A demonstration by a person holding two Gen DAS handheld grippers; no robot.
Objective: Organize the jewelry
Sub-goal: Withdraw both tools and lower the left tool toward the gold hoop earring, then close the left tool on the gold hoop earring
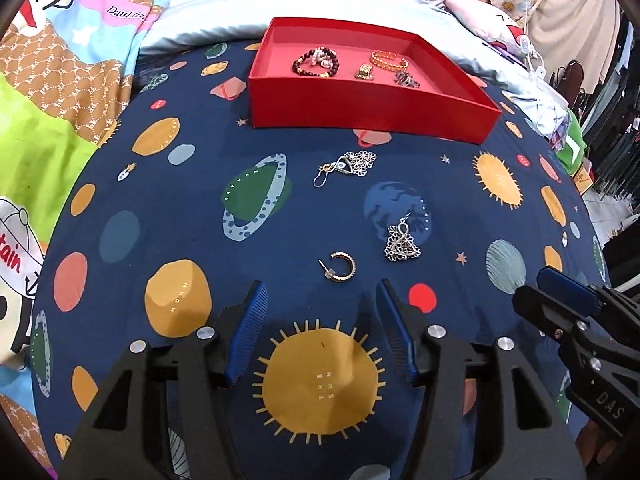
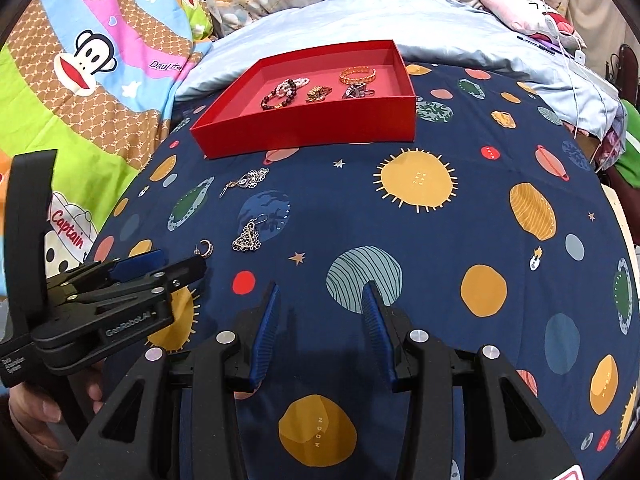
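The job looks partway done: some jewelry already lies in the red box point(image 1: 360, 92), and three pieces are still out on the planet-print bedspread point(image 1: 160, 200). The left hand-held gripper point(image 1: 320, 292) hovers low with its jaws spread and nothing between them, just short of the gold hoop point(image 1: 340, 266), the nearest loose piece. Beyond the hoop lies a silver filigree earring point(image 1: 402, 242), and further on, near the front wall of the box, a second filigree earring point(image 1: 348, 164). The right hand-held gripper point(image 2: 320, 292) is also spread and empty, over bare bedspread well to the right of the loose pieces.

The next move is probably a pinch on the hoop; it is thin and lies flat on soft cloth, so the tips would need to come down close beside it and close without catching fabric.

Inside the box: a dark bead bracelet point(image 1: 316, 62) with a pale one touching it, a gold bangle point(image 1: 388, 60), a small gold piece point(image 1: 365, 72) and a dark metal piece point(image 1: 406, 79), all toward the far half
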